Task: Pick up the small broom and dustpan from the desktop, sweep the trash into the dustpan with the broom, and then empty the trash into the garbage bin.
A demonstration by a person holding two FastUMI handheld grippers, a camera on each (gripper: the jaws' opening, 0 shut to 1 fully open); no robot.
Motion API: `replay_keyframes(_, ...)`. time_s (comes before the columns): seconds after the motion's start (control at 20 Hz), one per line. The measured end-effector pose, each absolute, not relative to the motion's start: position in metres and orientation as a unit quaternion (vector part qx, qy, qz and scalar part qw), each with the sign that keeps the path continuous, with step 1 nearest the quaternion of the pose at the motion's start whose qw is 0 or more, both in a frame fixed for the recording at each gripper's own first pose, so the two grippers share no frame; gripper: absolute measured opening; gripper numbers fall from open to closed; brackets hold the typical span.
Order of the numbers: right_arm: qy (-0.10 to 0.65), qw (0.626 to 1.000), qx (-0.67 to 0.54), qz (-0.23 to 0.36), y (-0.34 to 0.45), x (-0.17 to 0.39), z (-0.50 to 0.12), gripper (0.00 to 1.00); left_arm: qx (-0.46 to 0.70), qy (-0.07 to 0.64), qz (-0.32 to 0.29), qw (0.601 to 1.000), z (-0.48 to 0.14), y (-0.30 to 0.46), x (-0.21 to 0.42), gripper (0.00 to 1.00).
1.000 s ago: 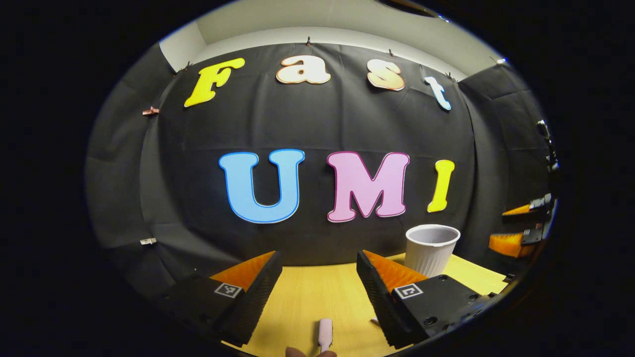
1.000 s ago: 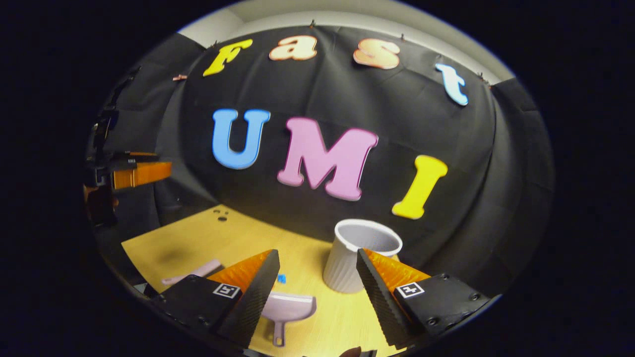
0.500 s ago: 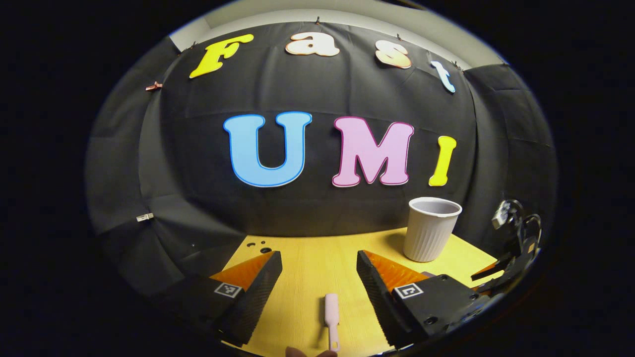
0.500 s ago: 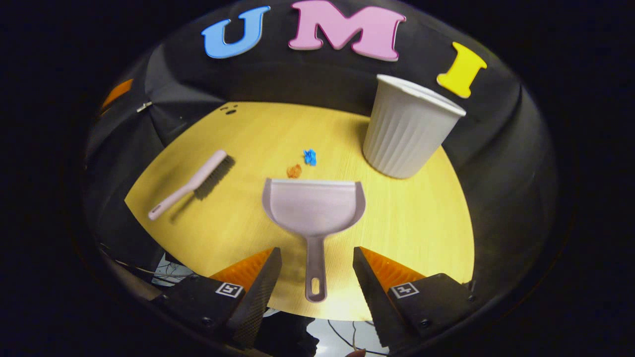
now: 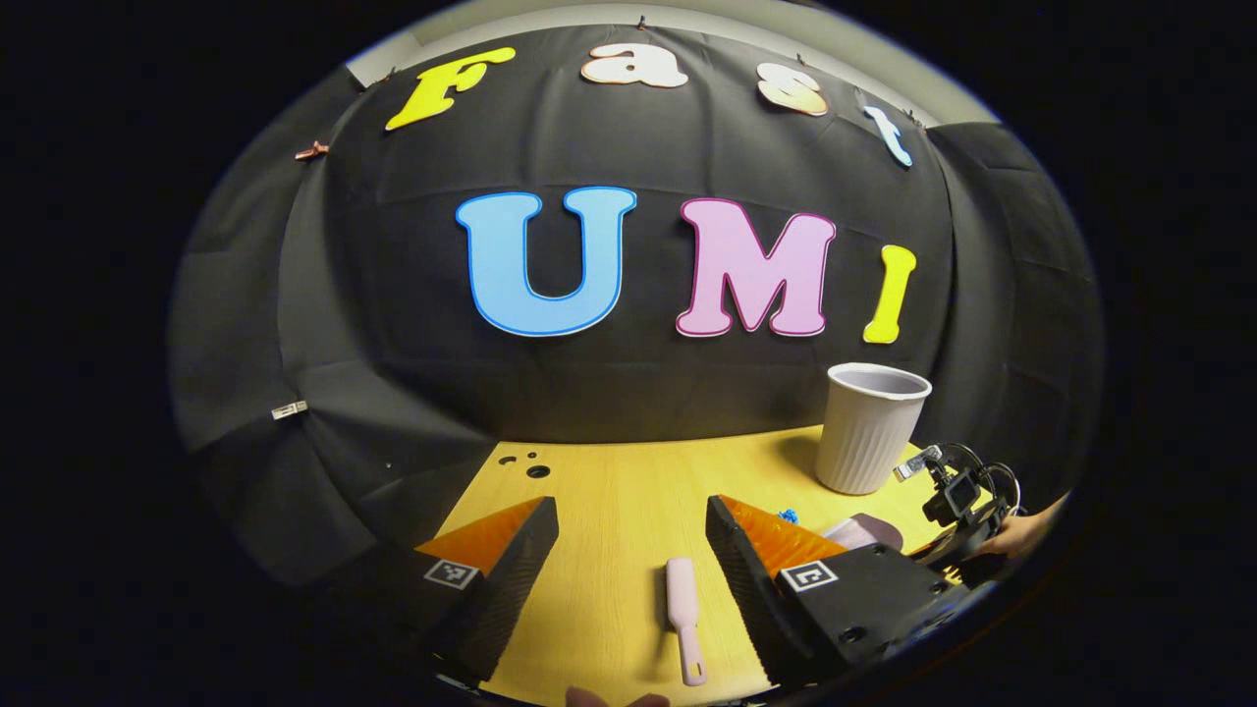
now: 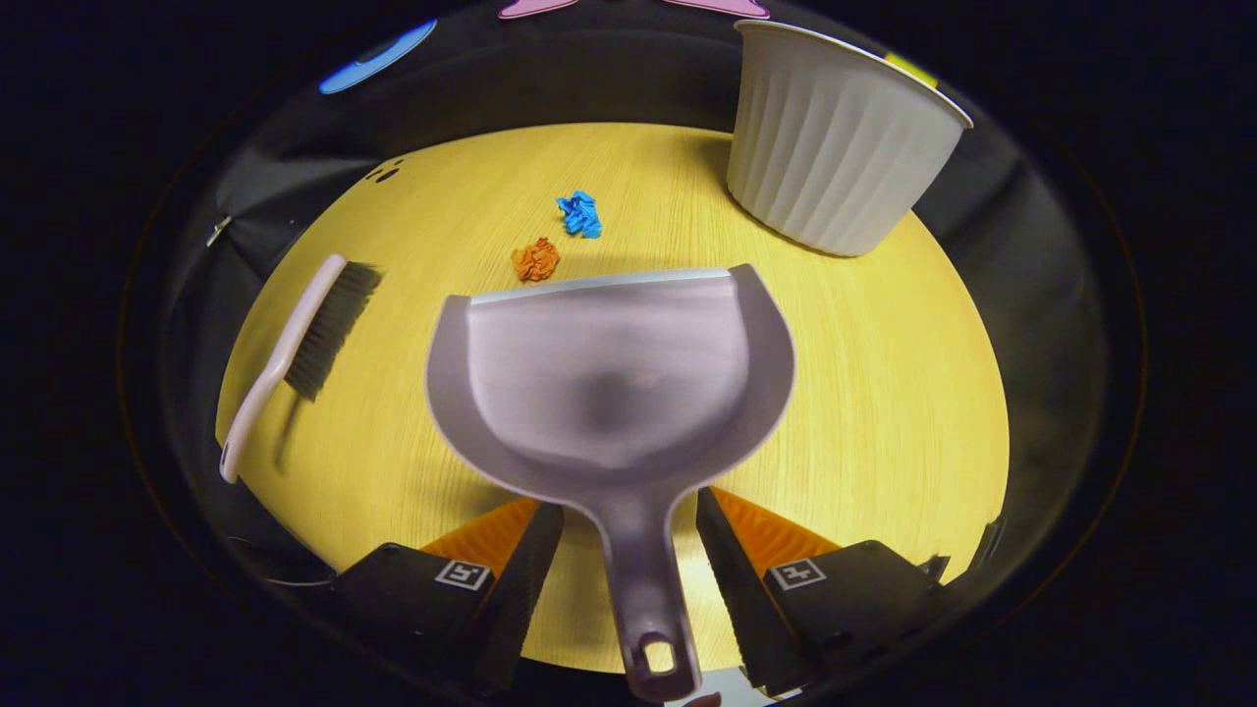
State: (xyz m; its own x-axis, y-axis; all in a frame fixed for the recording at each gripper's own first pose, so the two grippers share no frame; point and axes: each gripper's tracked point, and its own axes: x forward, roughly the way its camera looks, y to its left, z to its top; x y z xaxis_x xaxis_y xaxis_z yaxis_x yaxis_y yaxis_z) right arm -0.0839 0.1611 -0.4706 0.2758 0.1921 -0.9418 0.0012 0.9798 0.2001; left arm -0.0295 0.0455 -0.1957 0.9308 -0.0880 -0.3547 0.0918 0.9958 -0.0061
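Black cloth hangs behind a yellow wooden counter (image 6: 864, 393). On the counter sit a small broom (image 6: 295, 353), a gray dustpan (image 6: 609, 373), a white ribbed garbage bin (image 6: 835, 157), and two bits of trash: an orange paper ball (image 6: 535, 260) and a blue paper ball (image 6: 579, 214). Both balls lie just past the front edge of the dustpan, near each other. The bin stands at the back, on the right in the right gripper view.

I think the job is at its first step: picking up the two tools. Nothing is lifted yet, as far as I can tell.

In the right gripper view, the right tongs (image 6: 628, 550) are wide open. The dustpan's handle runs right between the two fingers, but there is a gap on each side, so they do not squeeze it. Next, I think these tongs should close on the handle, near its middle, so the pan does not tip.

In the left gripper view, the left tongs (image 5: 633, 550) are wide open too and hold nothing. The broom (image 5: 683, 614) lies on the counter between the fingers, its thin handle end pointing toward the camera. I cannot tell how high the tongs are above it. They likely need to go lower and then pinch the handle. Far off in that view, near the bin (image 5: 869, 427), I can see the other gripper and the hand holding it.
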Motion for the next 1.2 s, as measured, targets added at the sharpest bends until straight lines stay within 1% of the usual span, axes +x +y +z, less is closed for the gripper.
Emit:
replay_keyframes(0.1, 0.612, 0.785, 0.069, 0.070, 0.163, -0.091, -0.482, 0.84, 0.010, 0.183, -0.040, 0.982, -0.198, 0.046, -0.027, 0.96)
replay_keyframes(0.15, 0.598, 0.794, 0.081, 0.077, 0.164, -0.084, -0.477, 0.78, 0.013, 0.187, -0.036, 0.982, -0.202, 0.046, -0.025, 0.95)
replay_keyframes(0.2, 0.604, 0.789, 0.081, 0.074, 0.165, -0.085, -0.482, 0.70, 0.013, 0.191, -0.031, 0.981, -0.207, 0.048, -0.027, 0.95)
replay_keyframes(0.25, 0.601, 0.792, 0.085, 0.071, 0.166, -0.084, -0.483, 0.59, 0.011, 0.195, -0.028, 0.980, -0.208, 0.048, -0.026, 0.96)
replay_keyframes(0.3, 0.600, 0.792, 0.084, 0.074, 0.166, -0.084, -0.482, 0.55, 0.007, 0.200, -0.025, 0.980, -0.211, 0.046, -0.024, 0.96)
replay_keyframes(0.35, 0.597, 0.794, 0.081, 0.080, 0.166, -0.082, -0.483, 0.57, 0.005, 0.205, -0.021, 0.978, -0.215, 0.044, -0.022, 0.96)
replay_keyframes(0.4, 0.592, 0.798, 0.080, 0.084, 0.165, -0.083, -0.481, 0.54, 0.005, 0.211, -0.019, 0.977, -0.224, 0.042, -0.022, 0.96)
replay_keyframes(0.45, 0.593, 0.796, 0.080, 0.091, 0.164, -0.083, -0.483, 0.53, 0.007, 0.217, -0.017, 0.976, -0.227, 0.041, -0.021, 0.96)
replay_keyframes(0.5, 0.596, 0.793, 0.084, 0.096, 0.165, -0.085, -0.482, 0.47, 0.010, 0.222, -0.016, 0.975, -0.234, 0.038, -0.019, 0.96)
replay_keyframes(0.55, 0.590, 0.796, 0.084, 0.100, 0.163, -0.083, -0.479, 0.34, 0.014, 0.232, -0.018, 0.972, -0.241, 0.033, -0.017, 0.96)
replay_keyframes(0.6, 0.584, 0.801, 0.076, 0.107, 0.161, -0.082, -0.478, 0.34, 0.018, 0.247, -0.021, 0.969, -0.255, 0.031, -0.017, 0.96)
replay_keyframes(0.65, 0.579, 0.804, 0.067, 0.114, 0.158, -0.083, -0.475, 0.37, 0.018, 0.268, -0.026, 0.963, -0.268, 0.028, -0.017, 0.96)
replay_keyframes(0.8, 0.560, 0.814, 0.041, 0.147, 0.149, -0.087, -0.461, 0.37, 0.008, 0.349, -0.042, 0.936, -0.320, 0.013, -0.027, 0.96)
replay_keyframes(0.95, 0.555, 0.814, 0.039, 0.167, 0.143, -0.094, -0.448, 0.37, -0.009, 0.438, -0.056, 0.897, -0.369, 0.003, -0.041, 0.96)
replay_keyframes(1.1, 0.562, 0.808, 0.041, 0.170, 0.136, -0.099, -0.447, 0.38, -0.026, 0.520, -0.055, 0.852, -0.419, -0.006, -0.052, 0.95)
replay_keyframes(1.15, 0.562, 0.808, 0.041, 0.170, 0.133, -0.099, -0.447, 0.42, -0.031, 0.543, -0.052, 0.838, -0.432, -0.006, -0.057, 0.93)
replay_keyframes(1.2, 0.563, 0.808, 0.039, 0.169, 0.131, -0.100, -0.448, 0.37, -0.036, 0.562, -0.052, 0.824, -0.442, -0.005, -0.061, 0.92)
